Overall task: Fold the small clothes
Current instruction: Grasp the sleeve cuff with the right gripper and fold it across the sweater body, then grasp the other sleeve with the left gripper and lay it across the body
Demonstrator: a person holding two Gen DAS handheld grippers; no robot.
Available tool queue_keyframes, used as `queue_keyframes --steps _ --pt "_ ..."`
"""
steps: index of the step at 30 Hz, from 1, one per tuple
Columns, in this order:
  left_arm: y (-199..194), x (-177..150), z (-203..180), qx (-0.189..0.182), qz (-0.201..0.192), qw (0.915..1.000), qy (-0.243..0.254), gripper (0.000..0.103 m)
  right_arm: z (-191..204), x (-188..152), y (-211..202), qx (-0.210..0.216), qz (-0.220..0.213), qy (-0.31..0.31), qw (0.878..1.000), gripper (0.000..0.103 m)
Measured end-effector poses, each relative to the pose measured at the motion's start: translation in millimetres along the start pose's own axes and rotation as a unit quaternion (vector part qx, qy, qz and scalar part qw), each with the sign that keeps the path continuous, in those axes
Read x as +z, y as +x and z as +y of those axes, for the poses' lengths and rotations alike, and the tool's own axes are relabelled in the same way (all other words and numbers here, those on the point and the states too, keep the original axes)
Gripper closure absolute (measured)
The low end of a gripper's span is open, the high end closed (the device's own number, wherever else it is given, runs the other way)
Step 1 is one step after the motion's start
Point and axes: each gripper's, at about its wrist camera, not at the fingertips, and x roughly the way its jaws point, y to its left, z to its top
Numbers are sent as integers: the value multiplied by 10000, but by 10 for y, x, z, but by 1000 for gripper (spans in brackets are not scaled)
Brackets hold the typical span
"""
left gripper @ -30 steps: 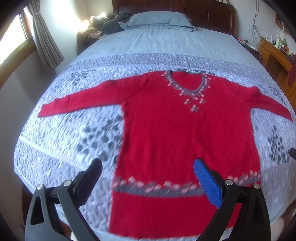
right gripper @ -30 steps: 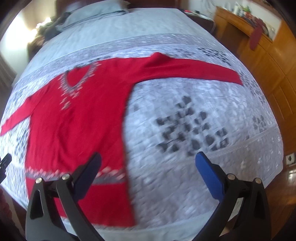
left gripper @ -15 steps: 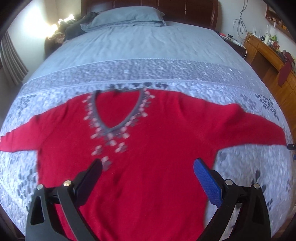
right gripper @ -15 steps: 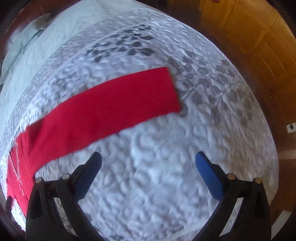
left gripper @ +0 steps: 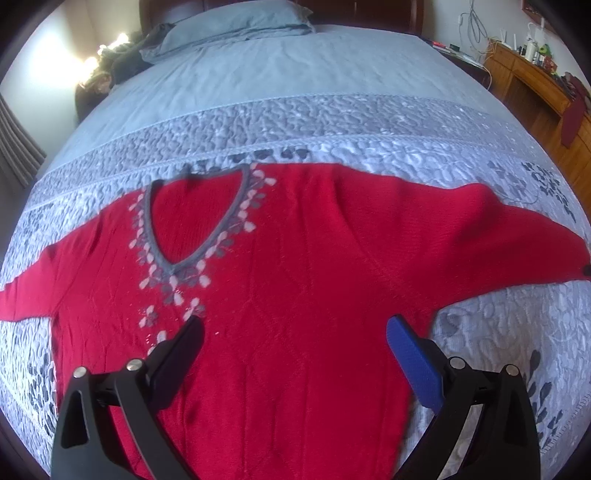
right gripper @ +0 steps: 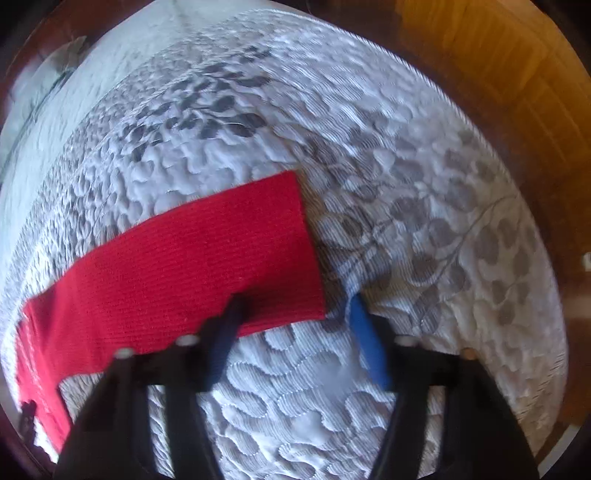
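A red sweater (left gripper: pixel 295 266) with a grey V-neck and pale leaf trim lies flat on the bed, both sleeves spread out. My left gripper (left gripper: pixel 293 347) is open and empty, hovering above the sweater's chest. In the right wrist view the end of one red sleeve (right gripper: pixel 192 266) lies across the quilt. My right gripper (right gripper: pixel 295 325) is low at the cuff's near corner. Its jaws are narrowed but apart, one finger on the sleeve's edge, the blue one just off the cuff on the quilt. Nothing is gripped.
The bed carries a grey leaf-patterned quilt (left gripper: pixel 332 122) and a grey pillow (left gripper: pixel 236 18) by the dark headboard. A wooden dresser (left gripper: pixel 535 77) stands on the right. The bed's edge and wooden floor (right gripper: pixel 498 74) lie just past the cuff.
My left gripper moved up the sweater from hem to chest. My right gripper swung out along the sleeve, came down at the cuff, and its jaws narrowed.
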Motion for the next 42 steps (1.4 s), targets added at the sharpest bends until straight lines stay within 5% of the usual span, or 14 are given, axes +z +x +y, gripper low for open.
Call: queue_keyframes --steps 1,2,10,19,26,32,34,35,37,39,42 --pt "-4 -23 72 18 7 10000 -42 4 47 -9 -15 249 16 -43 9997 94" --pt "-6 -40 128 37 5 10000 -65 4 91 -23 -24 511 73 -21 9987 94" --pt "-155 -272 818 277 -49 9994 -189 4 513 -163 -651 544 -660 -216 9961 94" --pt "-304 -435 1780 428 16 9964 -733 4 2687 -721 -1343 1477 -854 -1968 9655 94" --pt "-460 -542 2342 554 -112 9943 -904 4 4509 -1415 -1226 2297 -309 -2982 9260 94" --pt "-419 -617 2621 560 -57 9932 -1020 4 5576 -1985 -924 2595 254 -3538 8983 94" --pt "-369 -633 2661 558 -15 9930 -1037 4 5751 -2107 -772 2468 420 -3640 8971 85" --pt "-336 -643 2671 538 12 9931 -1043 4 5772 -2132 -679 2330 507 -3681 8987 66" --pt "-240 -649 2673 469 106 9933 -1055 4 5675 -2113 -503 2229 588 -3638 9025 48" --pt "-147 -636 2657 373 180 9936 -1055 4 5478 -2080 -488 2384 600 -3556 9017 56" --pt "25 -559 2584 257 293 9938 -1042 4 5032 -1840 -472 2396 582 -3131 9171 59"
